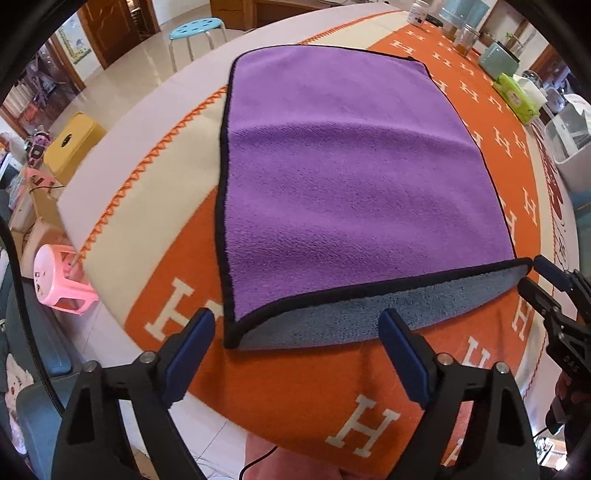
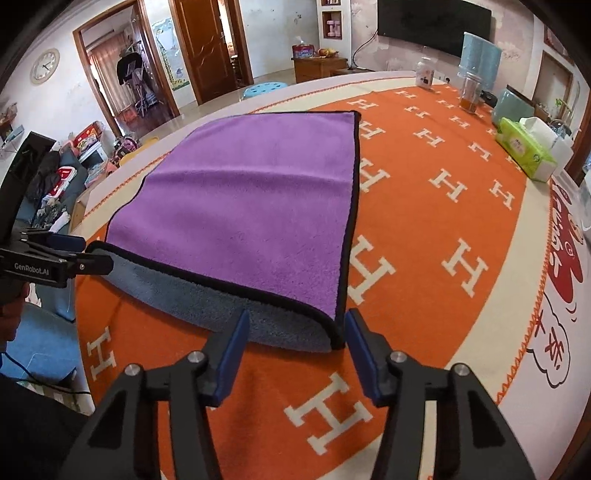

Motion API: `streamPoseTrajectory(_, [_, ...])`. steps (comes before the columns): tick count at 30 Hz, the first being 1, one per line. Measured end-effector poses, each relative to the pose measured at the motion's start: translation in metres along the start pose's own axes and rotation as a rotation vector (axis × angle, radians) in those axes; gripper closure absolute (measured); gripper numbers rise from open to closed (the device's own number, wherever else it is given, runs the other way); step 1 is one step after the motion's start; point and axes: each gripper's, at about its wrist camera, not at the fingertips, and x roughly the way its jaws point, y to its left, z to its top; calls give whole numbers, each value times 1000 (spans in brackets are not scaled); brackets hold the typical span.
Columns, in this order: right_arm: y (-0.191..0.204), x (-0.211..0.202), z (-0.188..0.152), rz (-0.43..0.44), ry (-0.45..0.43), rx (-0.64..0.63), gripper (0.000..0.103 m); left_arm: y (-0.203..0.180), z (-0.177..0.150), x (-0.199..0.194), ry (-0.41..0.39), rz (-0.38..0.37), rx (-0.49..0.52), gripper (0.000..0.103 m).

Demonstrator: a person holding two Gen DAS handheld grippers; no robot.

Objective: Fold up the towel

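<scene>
A purple towel (image 1: 351, 173) with a black hem and a grey underside lies on the orange tablecloth, its near edge lifted so the grey side shows. It also shows in the right wrist view (image 2: 255, 206). My left gripper (image 1: 297, 332) is open, its fingers straddling the towel's near left corner. My right gripper (image 2: 295, 332) is open, its fingers straddling the near right corner. The right gripper also shows in the left wrist view (image 1: 532, 273) at that right corner. The left gripper shows in the right wrist view (image 2: 85, 251) at the left corner.
An orange tablecloth (image 2: 424, 236) with white H letters covers the table. A green tissue pack (image 2: 524, 151), jars (image 2: 471, 90) and a white bottle (image 2: 424, 72) stand at the far right. A pink stool (image 1: 61, 277), a yellow stool (image 1: 72, 142) and a blue stool (image 1: 197, 31) stand beside the table.
</scene>
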Motion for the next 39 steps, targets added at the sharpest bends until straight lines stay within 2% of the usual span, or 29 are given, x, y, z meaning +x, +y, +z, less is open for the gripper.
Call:
streamPoseTrajectory(2, [0, 4, -2, -8, 16, 0, 50, -3, 0, 3, 7, -7, 19, 20])
streamPoseTrajectory(11, [-1, 9, -6, -28, 38, -10, 66, -2, -2, 4, 12, 7, 22, 38])
streamPoseTrajectory(14, [-1, 9, -6, -40, 44, -29, 71, 3, -5, 1, 9, -1, 15, 49])
streamPoseTrajectory(22, [-4, 11, -5, -61, 70, -28, 94, 9, -4, 1, 11, 10, 10, 79])
streamPoseTrajectory(27, [-7, 9, -5, -56, 72, -20, 97, 17, -7, -2, -8, 29, 25, 93])
streamPoseTrajectory(39, [-8, 6, 0, -66, 80, -2, 100, 28, -13, -5, -35, -7, 11, 99])
